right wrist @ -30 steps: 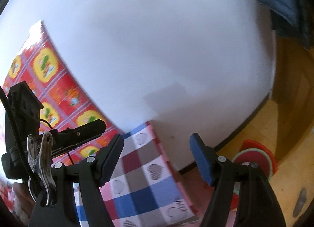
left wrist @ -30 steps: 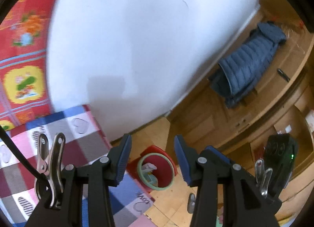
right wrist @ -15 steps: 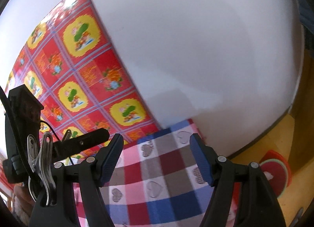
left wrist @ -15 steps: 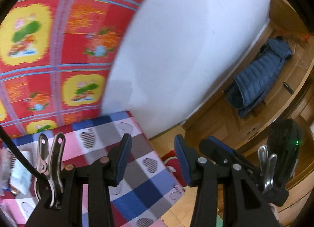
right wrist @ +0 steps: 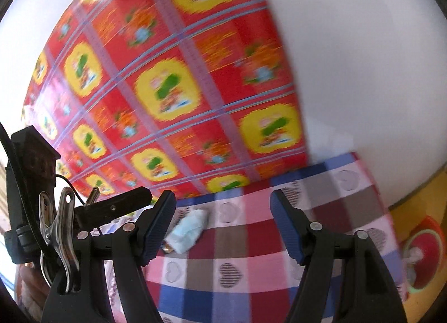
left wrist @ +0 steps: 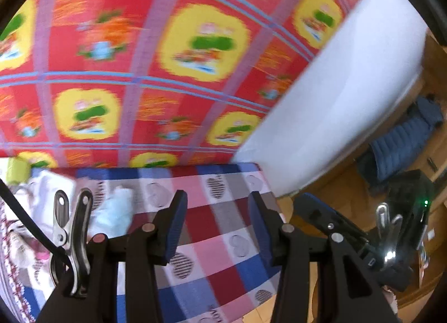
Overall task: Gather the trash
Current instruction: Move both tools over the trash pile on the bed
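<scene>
Checked cloth bears a pale blue wad, both the left gripper and right gripper gaping empty above it.

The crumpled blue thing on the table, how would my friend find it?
Find the checked tablecloth with hearts, below the red patterned wall covering. Near its back edge lies a crumpled pale blue tissue. It is the only soft, light blue wad on those squares.
</scene>
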Demonstrator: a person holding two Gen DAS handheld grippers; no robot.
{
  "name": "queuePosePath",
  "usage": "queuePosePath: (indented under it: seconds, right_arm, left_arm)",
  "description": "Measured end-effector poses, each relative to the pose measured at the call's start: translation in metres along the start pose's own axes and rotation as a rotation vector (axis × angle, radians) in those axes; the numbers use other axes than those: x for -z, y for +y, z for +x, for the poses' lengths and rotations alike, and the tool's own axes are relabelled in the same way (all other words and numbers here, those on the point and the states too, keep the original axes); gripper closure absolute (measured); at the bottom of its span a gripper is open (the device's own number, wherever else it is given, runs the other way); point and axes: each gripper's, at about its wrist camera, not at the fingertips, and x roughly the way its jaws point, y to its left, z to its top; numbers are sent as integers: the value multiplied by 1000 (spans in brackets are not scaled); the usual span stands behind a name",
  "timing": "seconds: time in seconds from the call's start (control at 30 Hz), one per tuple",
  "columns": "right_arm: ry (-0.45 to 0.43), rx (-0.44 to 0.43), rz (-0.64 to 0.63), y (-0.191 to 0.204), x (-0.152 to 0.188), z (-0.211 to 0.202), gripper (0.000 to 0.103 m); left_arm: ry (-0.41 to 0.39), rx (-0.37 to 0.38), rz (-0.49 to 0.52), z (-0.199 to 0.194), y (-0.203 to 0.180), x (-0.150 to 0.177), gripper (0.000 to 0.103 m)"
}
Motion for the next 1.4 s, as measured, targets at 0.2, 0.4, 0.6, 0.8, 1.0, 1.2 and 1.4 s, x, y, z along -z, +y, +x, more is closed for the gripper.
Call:
queuePosePath:
  seconds: [0.2,0.4,0.6,0.8,1.0,1.2,1.4]
  right_arm:
    - [61,-61,-48,53,18,36,32]
    - [129,-121,-72,97,43,76,32]
    - [183,-176,-93,136,62,110,32]
    - [252,-227,-115,189,90,158,32]
    - [295,-240,-105,209,111,188,32]
    - [379,-236,-57,215,144,228,32]
    - [450,-303,9,215,167,261,32]
  left_arm:
    - [-6,-65,-57,-28,57,7,56]
    - [-8,-143,-117,-59,115,18,56]
    - [11,-209,-170,-87,173,36,55]
    - [46,-235,-232,-101,228,52,56]
    - [86,-226,-271,-98,266,66,55]
    - [141,-196,-347,-77,307,81,56]
    - [184,-165,-406,-57,340,85,56]
